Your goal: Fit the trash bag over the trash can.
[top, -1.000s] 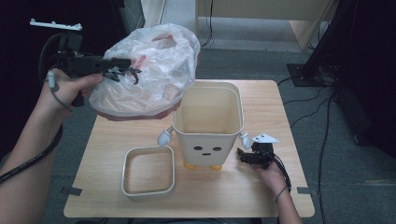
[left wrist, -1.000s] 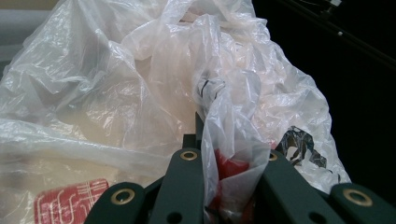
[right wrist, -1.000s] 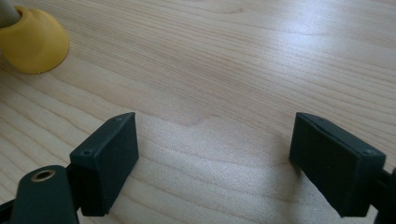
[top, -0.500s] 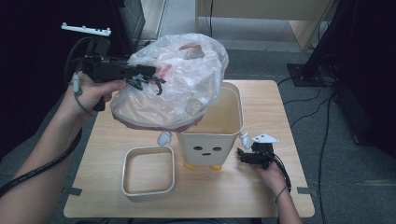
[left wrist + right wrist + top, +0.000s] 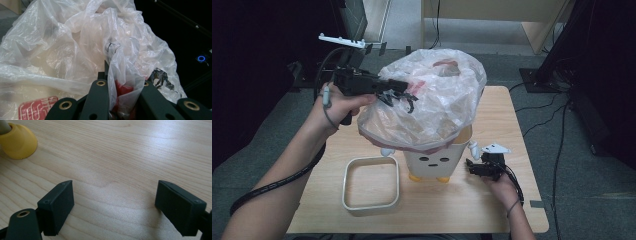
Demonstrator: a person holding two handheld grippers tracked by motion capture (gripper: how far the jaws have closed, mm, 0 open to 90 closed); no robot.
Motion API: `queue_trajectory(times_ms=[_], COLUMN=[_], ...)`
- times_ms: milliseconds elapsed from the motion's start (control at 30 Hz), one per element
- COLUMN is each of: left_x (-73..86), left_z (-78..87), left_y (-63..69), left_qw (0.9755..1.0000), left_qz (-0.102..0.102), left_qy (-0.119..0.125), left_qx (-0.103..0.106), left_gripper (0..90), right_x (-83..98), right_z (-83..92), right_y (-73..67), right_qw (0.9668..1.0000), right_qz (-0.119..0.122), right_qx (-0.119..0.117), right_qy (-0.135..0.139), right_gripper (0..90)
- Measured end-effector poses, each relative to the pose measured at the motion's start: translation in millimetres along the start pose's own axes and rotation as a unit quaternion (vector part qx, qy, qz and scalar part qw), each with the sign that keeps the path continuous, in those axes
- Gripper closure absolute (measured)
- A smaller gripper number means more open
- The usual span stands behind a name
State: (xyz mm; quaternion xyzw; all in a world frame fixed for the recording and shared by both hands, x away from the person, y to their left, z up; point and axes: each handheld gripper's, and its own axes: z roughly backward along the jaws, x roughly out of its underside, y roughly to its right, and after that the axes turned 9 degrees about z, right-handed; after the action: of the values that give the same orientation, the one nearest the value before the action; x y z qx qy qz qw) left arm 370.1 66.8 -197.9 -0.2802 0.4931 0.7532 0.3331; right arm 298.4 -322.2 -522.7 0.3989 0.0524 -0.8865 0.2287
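A: Start at the near edge. What has changed there?

B: Nothing. The right gripper (image 5: 472, 166) sits at about five o'clock on the desk (image 5: 512, 120), same spot as a second ago. Its fingers (image 5: 58, 206) stand wide apart over bare wood with nothing between them, and one yellow foot (image 5: 18, 142) of the bin (image 5: 432, 162) shows just beyond.

A: And the loose square frame?

B: The rim ring (image 5: 371, 183) lies flat at seven o'clock, just beside the bin, untouched.

A: So the bag is the thing that has moved.

B: Yes. The left gripper (image 5: 404, 97) has carried the plastic bag (image 5: 432, 105) across from ten o'clock toward the centre. A second ago the bag hung beside the bin's open mouth; now it hangs above it and hides most of the opening.

A: Is the hold sound?

B: The fingers (image 5: 100, 97) are clamped fully together on a bunched fold of the film, with something red caught inside the pinch. The bag billows out beyond them.

A: What does that mean for the work?

B: I judge the bag is lined up for lowering into the bin, not yet seated. The ring probably goes on afterwards.
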Motion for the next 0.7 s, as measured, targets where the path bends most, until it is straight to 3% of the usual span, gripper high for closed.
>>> queue_trajectory(times_ms=[100, 233, 433, 600, 700], left_x=[0.4, 1.9, 7.6, 9.2, 11.5], left_z=[-13.4, -23.7, -43.1, -51.8, -58.4], left_y=[1.7, 1.3, -3.8, -1.6, 0.3], left_qw=[0.9999, 0.9999, 0.9991, 0.9982, 0.9964], left_qz=[0.004, 0.004, -0.012, -0.024, -0.04], left_qy=[-0.004, -0.009, -0.023, -0.033, -0.045], left_qx=[0.011, 0.007, -0.033, -0.043, -0.061], left_gripper=[87.3, 87.3, 86.4, 84.6, 82.6], right_x=[0.0, 0.0, 0.1, 0.1, 0.1], right_z=[0.0, 0.0, 0.1, 0.2, 0.2], right_y=[0.0, 0.0, -0.2, -0.2, -0.3], right_qw=[1.0, 1.0, 1.0, 1.0, 1.0], right_qz=[0.0, 0.0, 0.0, 0.0, 0.0], right_qx=[0.0, 0.0, -0.001, -0.001, 0.0], right_qy=[0.0, 0.0, -0.001, 0.0, -0.001], right_gripper=[15.2, 15.3, 15.3, 15.3, 15.2])
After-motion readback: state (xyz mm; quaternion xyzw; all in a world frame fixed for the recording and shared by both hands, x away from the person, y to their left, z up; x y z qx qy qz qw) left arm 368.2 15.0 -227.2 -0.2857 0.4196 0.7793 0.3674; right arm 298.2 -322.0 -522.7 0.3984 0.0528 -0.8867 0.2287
